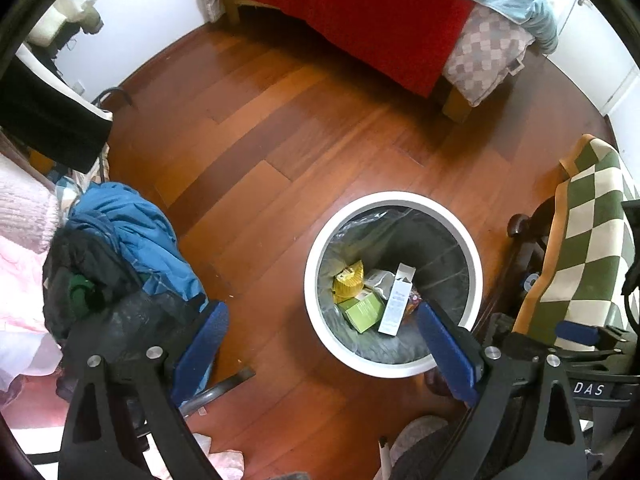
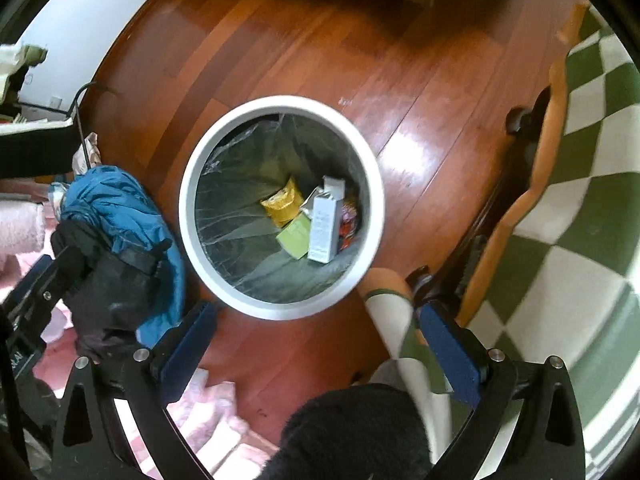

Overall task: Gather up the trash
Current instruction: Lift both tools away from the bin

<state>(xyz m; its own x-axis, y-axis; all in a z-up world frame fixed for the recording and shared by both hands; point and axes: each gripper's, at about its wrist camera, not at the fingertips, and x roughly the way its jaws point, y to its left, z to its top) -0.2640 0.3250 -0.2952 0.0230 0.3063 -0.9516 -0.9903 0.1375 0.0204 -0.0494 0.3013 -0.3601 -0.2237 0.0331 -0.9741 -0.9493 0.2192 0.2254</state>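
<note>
A round white bin (image 1: 394, 200) with a clear liner stands on the wooden floor; it also shows in the right wrist view (image 2: 280, 310). Inside lie a tall white carton (image 1: 394, 304) (image 2: 326, 224), a green box (image 1: 362, 312) (image 2: 296, 236), a yellow packet (image 1: 348, 280) (image 2: 282, 202) and some crumpled wrappers. My left gripper (image 1: 320, 320) is open and empty, held above the bin's near left side. My right gripper (image 2: 318, 320) is open and empty, held above the bin's near rim.
A bed (image 1: 360, 20) with a red cover stands at the back. A pile of blue and black clothes (image 1: 120, 248) (image 2: 120, 224) lies left of the bin. A chair with a green checked blanket (image 1: 588, 248) (image 2: 580, 200) is at the right. Pink cloth (image 2: 216, 412) lies near.
</note>
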